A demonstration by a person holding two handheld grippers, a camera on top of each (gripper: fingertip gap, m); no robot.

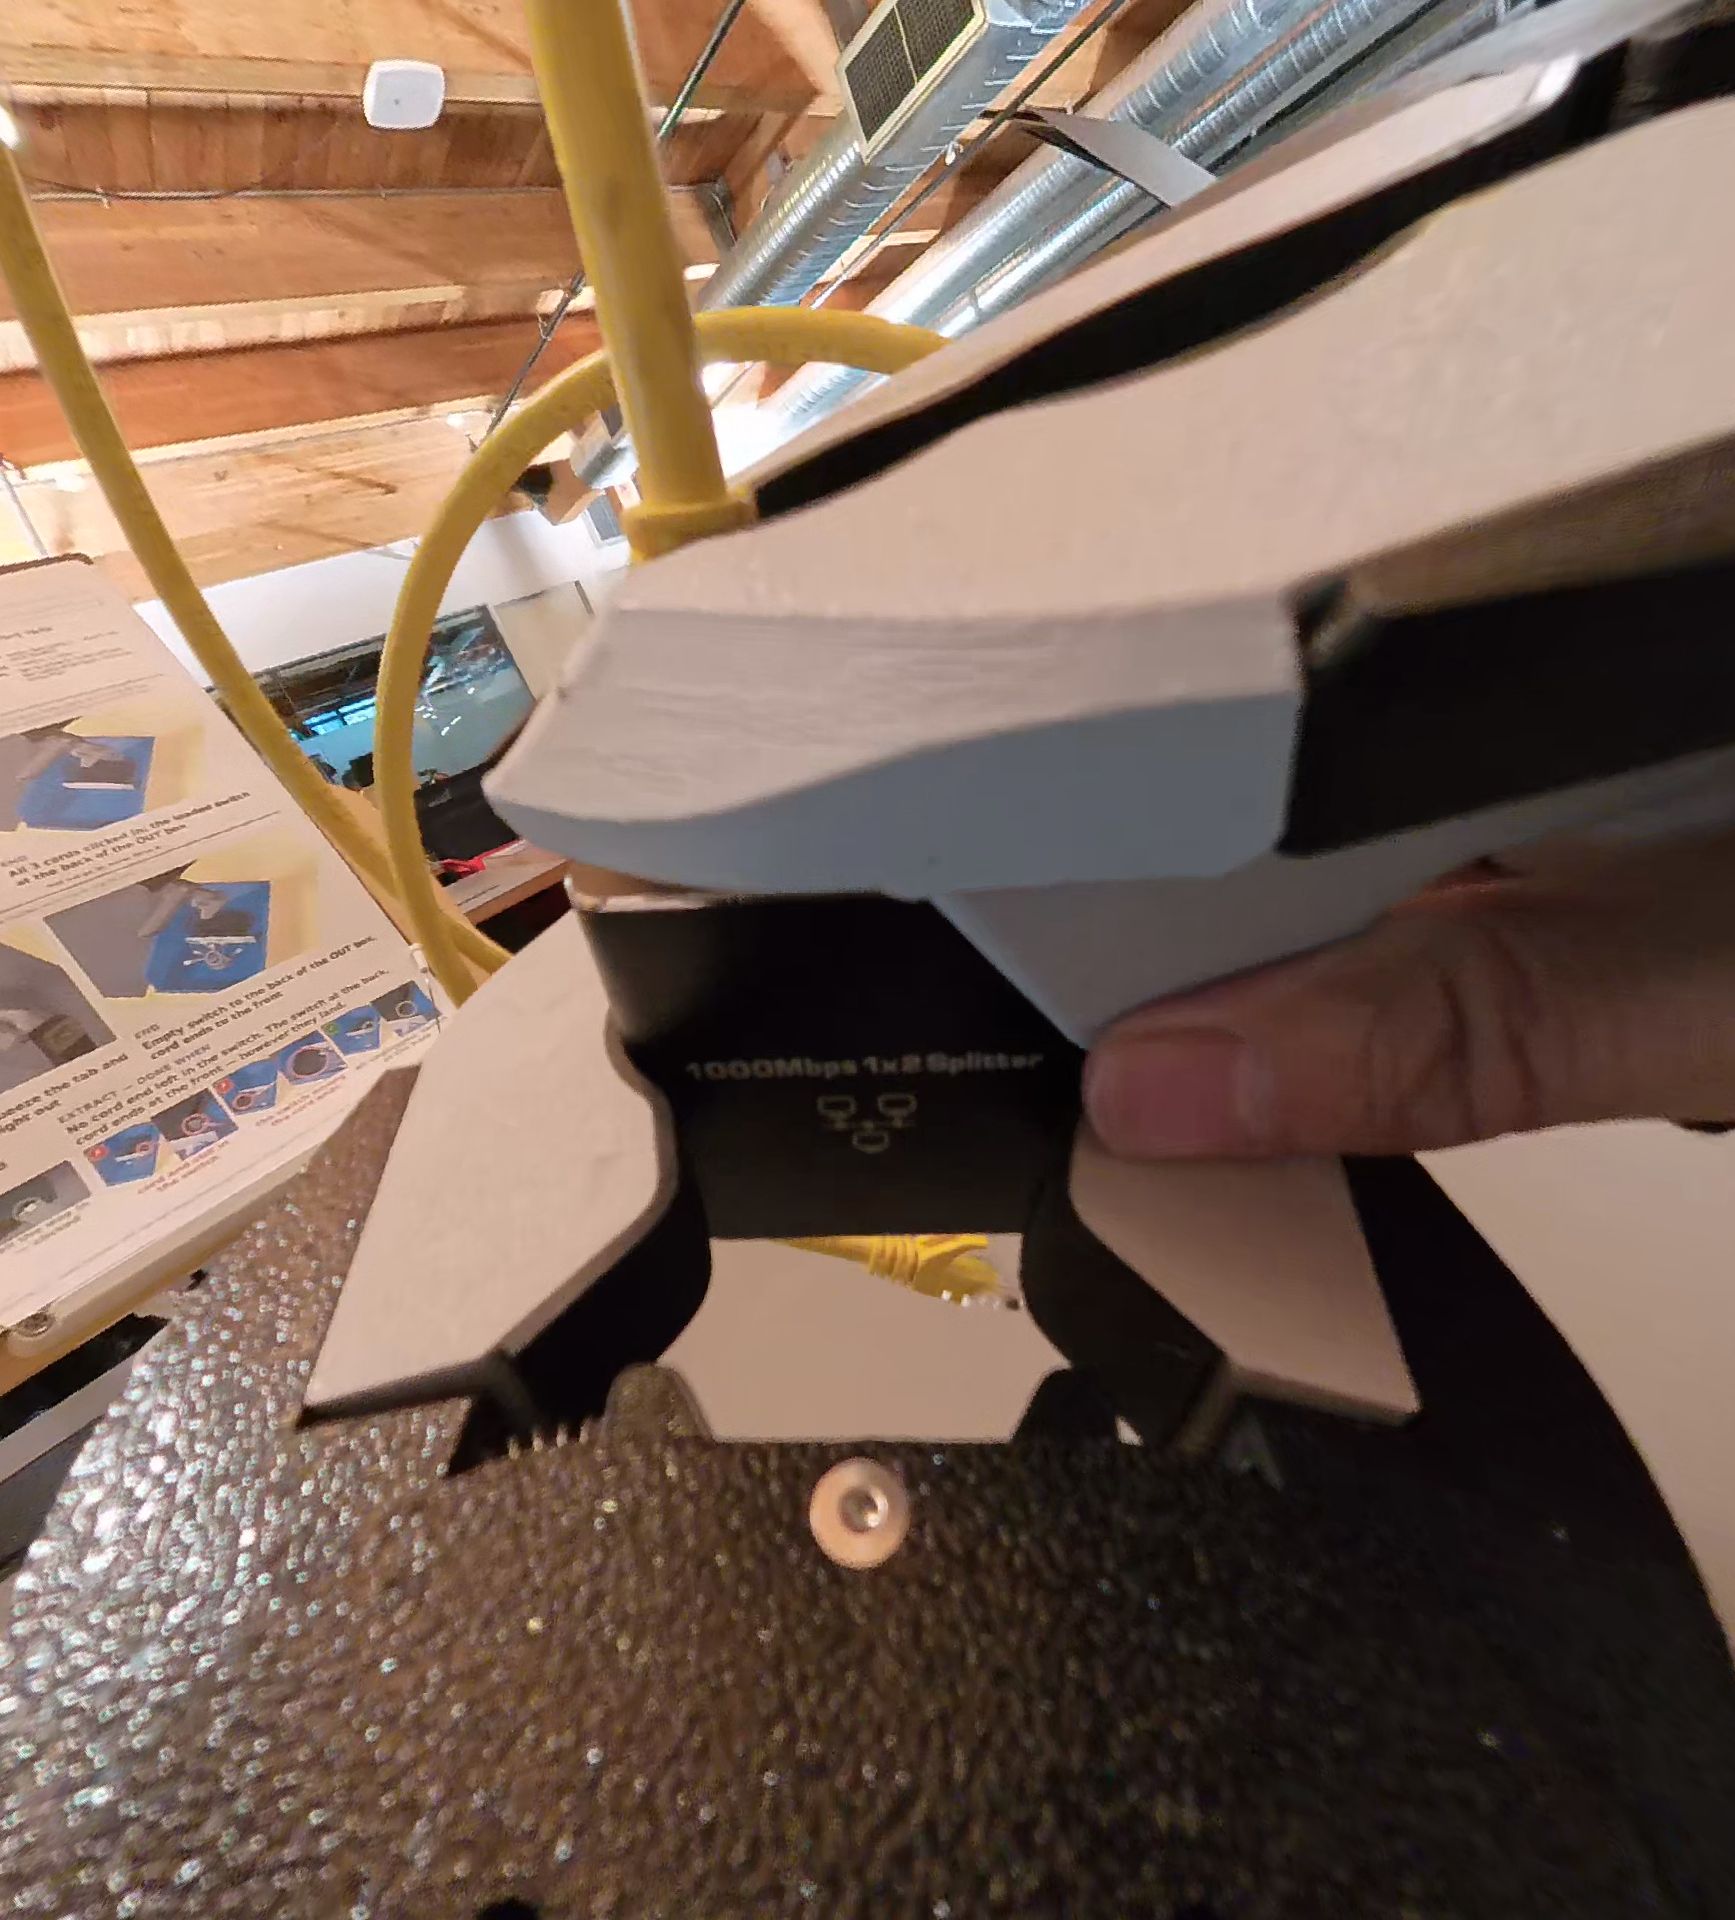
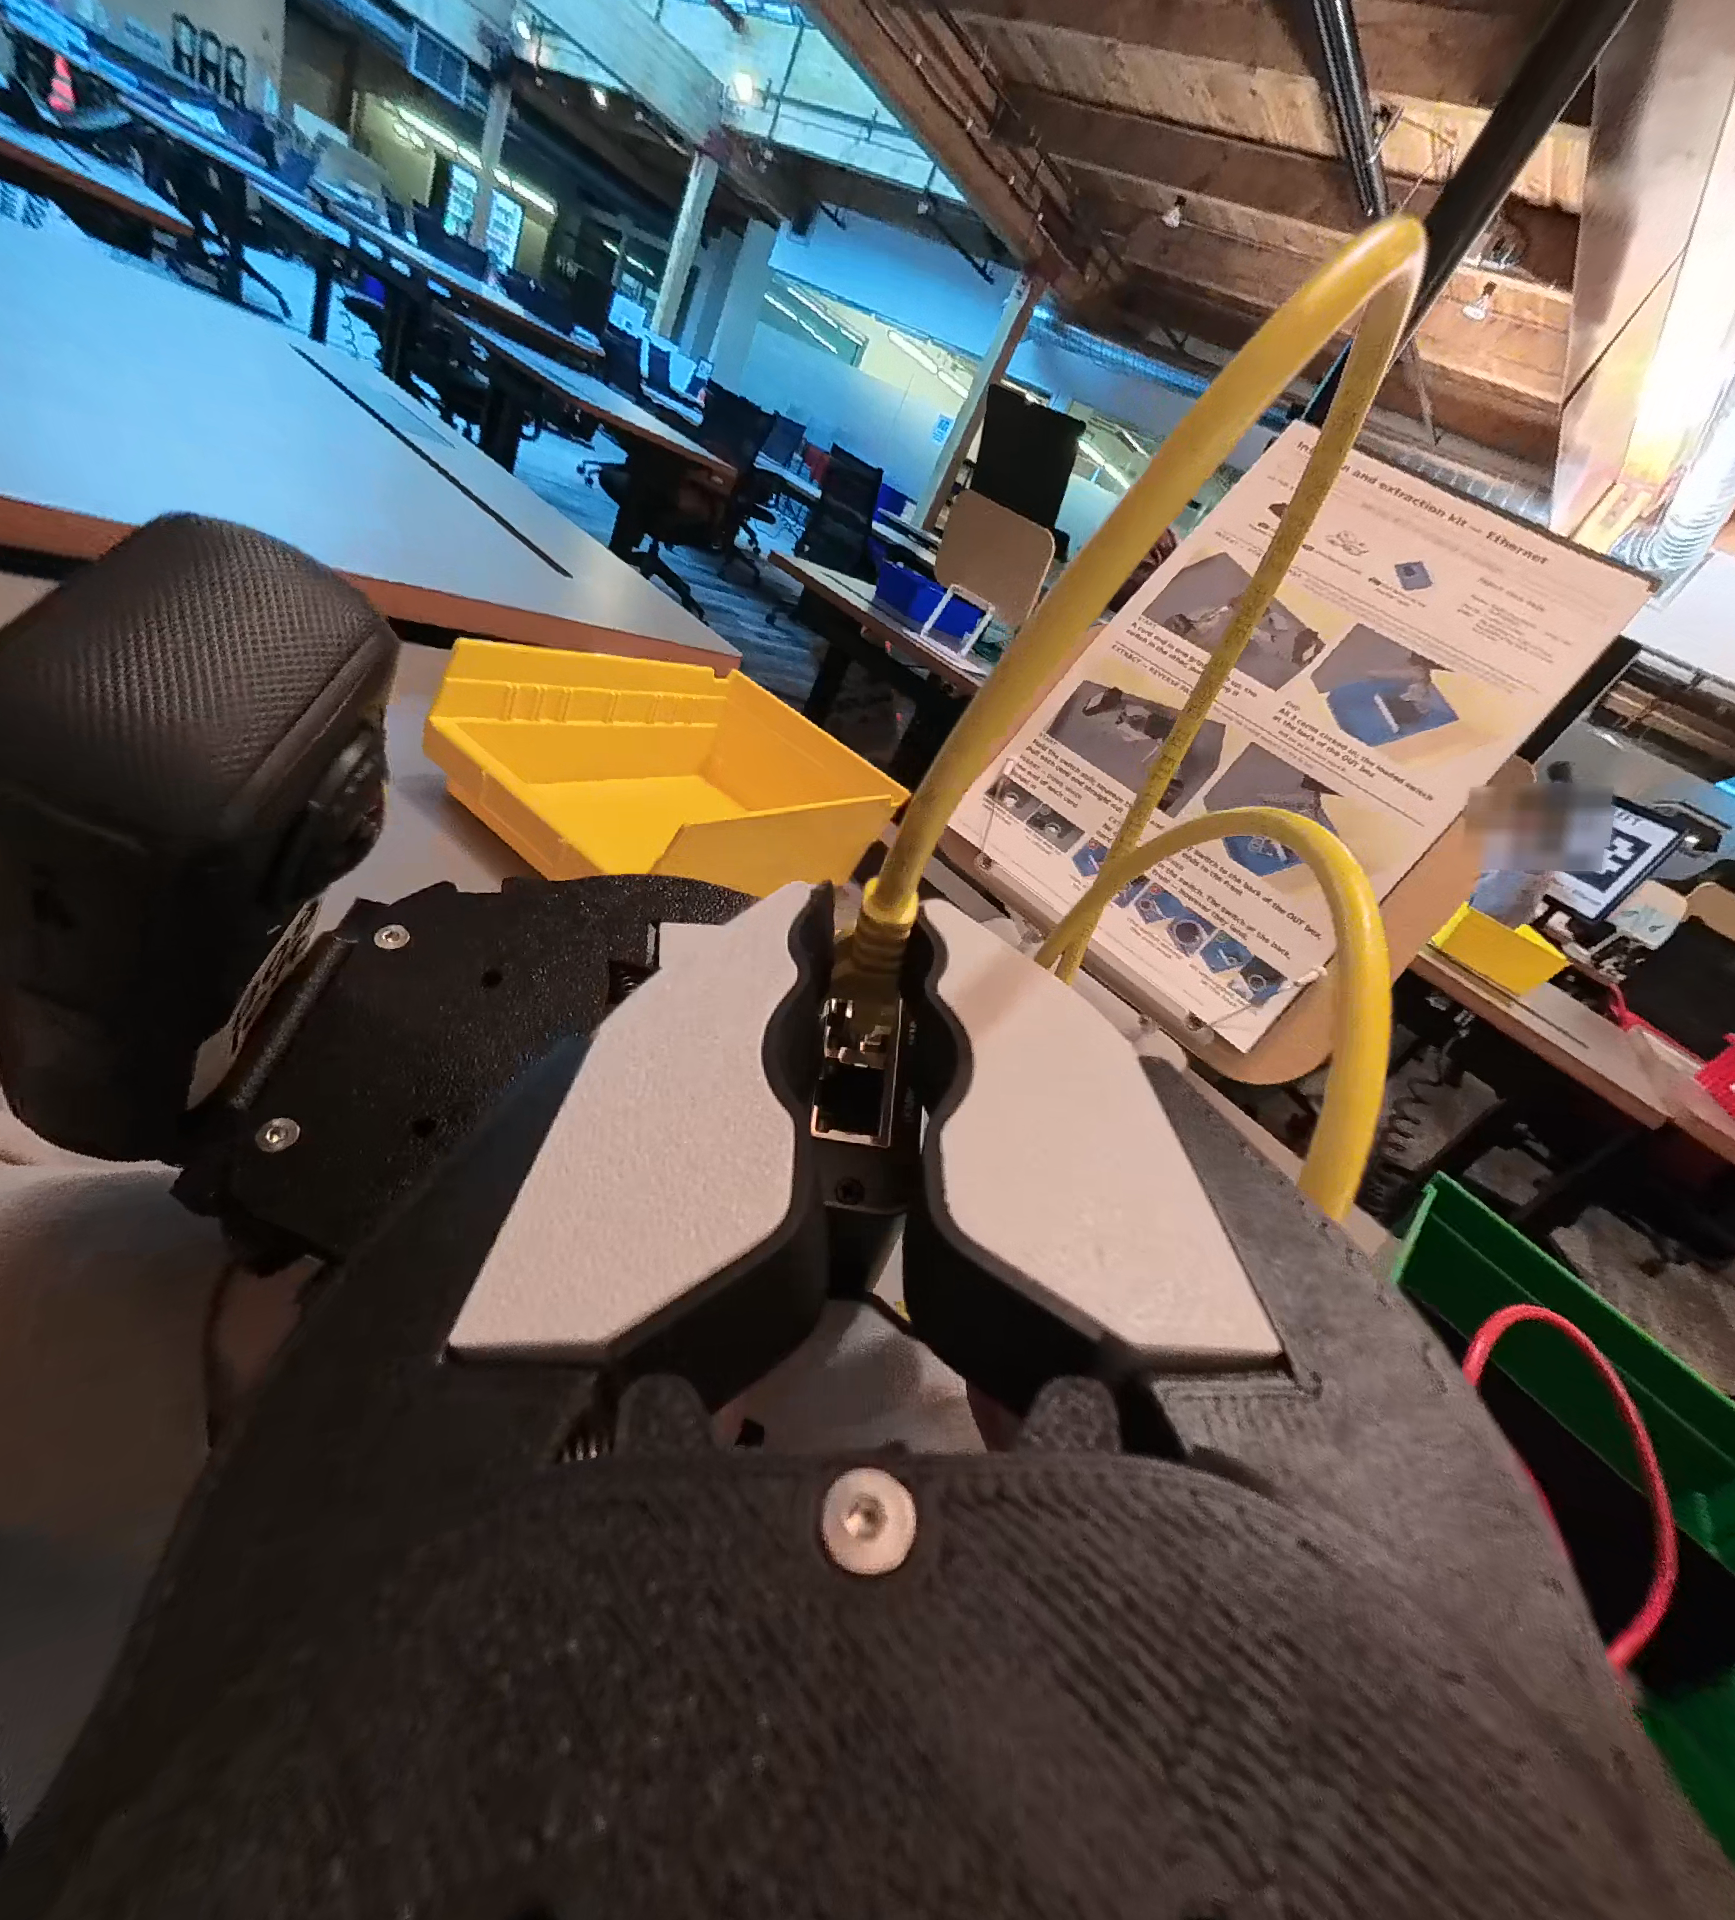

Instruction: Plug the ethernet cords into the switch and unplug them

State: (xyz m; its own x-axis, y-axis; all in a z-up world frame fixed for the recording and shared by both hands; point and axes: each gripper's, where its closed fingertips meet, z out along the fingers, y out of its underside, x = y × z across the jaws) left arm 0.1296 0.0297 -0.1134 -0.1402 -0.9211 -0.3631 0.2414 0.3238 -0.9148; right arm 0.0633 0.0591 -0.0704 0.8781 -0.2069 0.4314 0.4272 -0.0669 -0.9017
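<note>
Left wrist view: left gripper (image 1: 868, 1174) closed on a small black ethernet switch (image 1: 842, 1049), its two pale fingers (image 1: 520, 1174) pinching the box from either side. The right gripper (image 1: 904, 727) crosses overhead, its grey finger lying over the switch's far end. A person's thumb (image 1: 1310, 1049) presses beside the switch. Yellow ethernet cords (image 1: 634, 260) rise from behind that finger and loop back down; one loose yellow plug (image 1: 946, 1262) shows below the switch. Instruction board (image 1: 94, 914) stands at left, tilted.

Right wrist view: right gripper (image 2: 858, 1039) clamped around the switch (image 2: 855, 1091), seen end-on between the grey pads (image 2: 655, 1132). A yellow cord's plug (image 2: 878, 935) sits in the upper port; the port below it is open. The cord (image 2: 1206, 436) arches high, a second loop (image 2: 1351, 987) drops to the right. The left gripper (image 2: 343, 1039), with its black camera housing, is at left. Yellow bin (image 2: 655, 769) on the table beyond; green bin (image 2: 1673, 1455) at lower right; instruction board (image 2: 1362, 727) behind.
</note>
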